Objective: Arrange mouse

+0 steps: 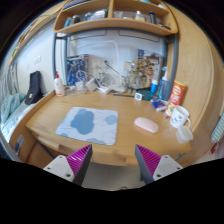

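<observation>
On the bench, seen from the gripper view, the mouse lies flat on bare wood — just right of the mat and apart from it, with a white mug a little further right. It sits beyond the fingers and closer to the right one. The hand-held gripper hangs back at the near edge of the bench with its fingers spread wide and nothing between them; only the pads and the finger ends show.

The mouse looks pale pink, low and rounded. I would judge it light and stiff, a hard plastic shell that will not give under the pads, and probably smooth enough to slip if pinched on its domed top. The better hold seems to be across its two long flanks, low down, where the sides run nearer to parallel. No cable is visible from here, though it is too small to be sure.

Behind stand bottles, an orange can and desk clutter under a shelf — all well apart from the mouse. The mug is the one near thing a sideways approach could knock.
</observation>
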The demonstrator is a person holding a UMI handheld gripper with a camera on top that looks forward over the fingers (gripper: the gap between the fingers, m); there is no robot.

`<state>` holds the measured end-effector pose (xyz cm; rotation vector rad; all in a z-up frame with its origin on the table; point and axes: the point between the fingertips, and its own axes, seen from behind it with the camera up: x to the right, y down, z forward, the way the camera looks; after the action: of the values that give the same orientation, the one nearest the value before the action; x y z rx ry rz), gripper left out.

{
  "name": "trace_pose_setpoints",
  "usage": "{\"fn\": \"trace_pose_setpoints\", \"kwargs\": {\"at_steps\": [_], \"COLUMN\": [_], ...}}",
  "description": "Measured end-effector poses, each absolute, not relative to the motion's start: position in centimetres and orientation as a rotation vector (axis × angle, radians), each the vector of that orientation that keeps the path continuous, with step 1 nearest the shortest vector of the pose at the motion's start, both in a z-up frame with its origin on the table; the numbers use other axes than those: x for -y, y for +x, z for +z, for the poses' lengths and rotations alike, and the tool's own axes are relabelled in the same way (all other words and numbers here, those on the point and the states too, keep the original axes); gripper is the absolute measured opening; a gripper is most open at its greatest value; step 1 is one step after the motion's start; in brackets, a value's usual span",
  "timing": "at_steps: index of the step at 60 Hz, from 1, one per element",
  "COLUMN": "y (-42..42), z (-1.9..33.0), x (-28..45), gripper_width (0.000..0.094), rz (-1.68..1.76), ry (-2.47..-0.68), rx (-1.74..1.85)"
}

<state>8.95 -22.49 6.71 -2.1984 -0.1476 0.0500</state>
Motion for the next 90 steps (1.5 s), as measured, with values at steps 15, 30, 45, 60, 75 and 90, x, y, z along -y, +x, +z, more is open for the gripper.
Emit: {"fn": "trace_pose_setpoints", "kwargs": {"at_steps": [15,30,45,60,75,90], "y": [21.0,23.7,24.6,27.2,28.4,28.5], "z": [2.6,-1.0,-1.2,-1.8,-2.1,-2.4], "x": [16.4,9.1,3.2,0.2,0.0,0.8], "gripper_width": [0.0857,0.0850,0.0846,0.0681,0.0455,0.0277], "rz": [-0.049,0.022,0.095,0.107,0.036,0.023], "ry": [-2.229,-2.280,-2.293,-2.332,-2.342,-2.386], "rx": [0.063,0.135,0.126,-0.020,-0.087,-0.154]}}
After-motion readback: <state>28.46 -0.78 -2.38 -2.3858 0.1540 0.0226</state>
